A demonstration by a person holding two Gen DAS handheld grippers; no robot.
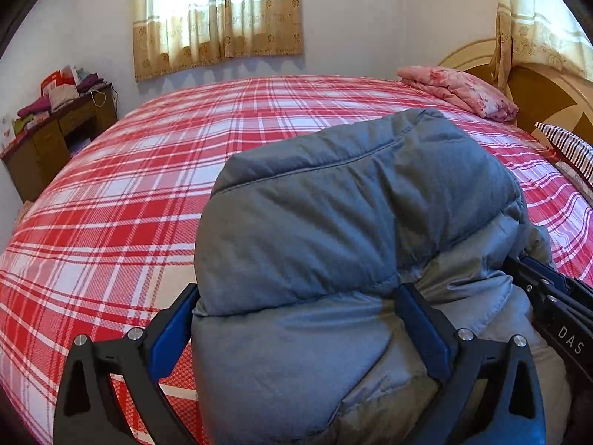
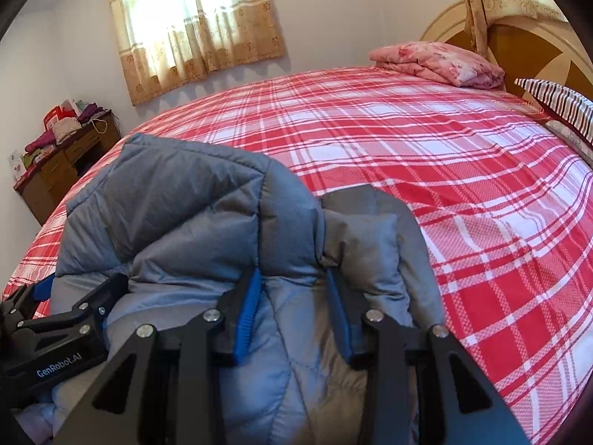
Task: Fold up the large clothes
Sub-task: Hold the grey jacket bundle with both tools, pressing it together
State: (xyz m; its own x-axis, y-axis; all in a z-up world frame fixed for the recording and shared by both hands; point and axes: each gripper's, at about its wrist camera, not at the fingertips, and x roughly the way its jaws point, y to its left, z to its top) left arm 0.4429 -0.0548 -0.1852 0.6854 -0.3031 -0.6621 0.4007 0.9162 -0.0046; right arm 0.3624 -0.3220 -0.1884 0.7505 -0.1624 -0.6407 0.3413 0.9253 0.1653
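On the plaid-sheeted bed (image 1: pixel 111 193), a grey puffer jacket (image 1: pixel 333 222), judged soft, bulky, light and slippery, lay bunched; left gripper (image 1: pixel 296 319) and right gripper (image 2: pixel 292 307) jaws clenched its padded folds.

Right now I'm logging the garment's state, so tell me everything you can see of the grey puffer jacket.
The puffer jacket is blue-grey, quilted and padded, in a matte woven-looking shell with stitched seams. It is bunched into a thick bundle, held over the red plaid bed. The left gripper clamps a wide fold between its blue pads; the right gripper pinches a narrower fold. Zip and sleeves cannot be made out.
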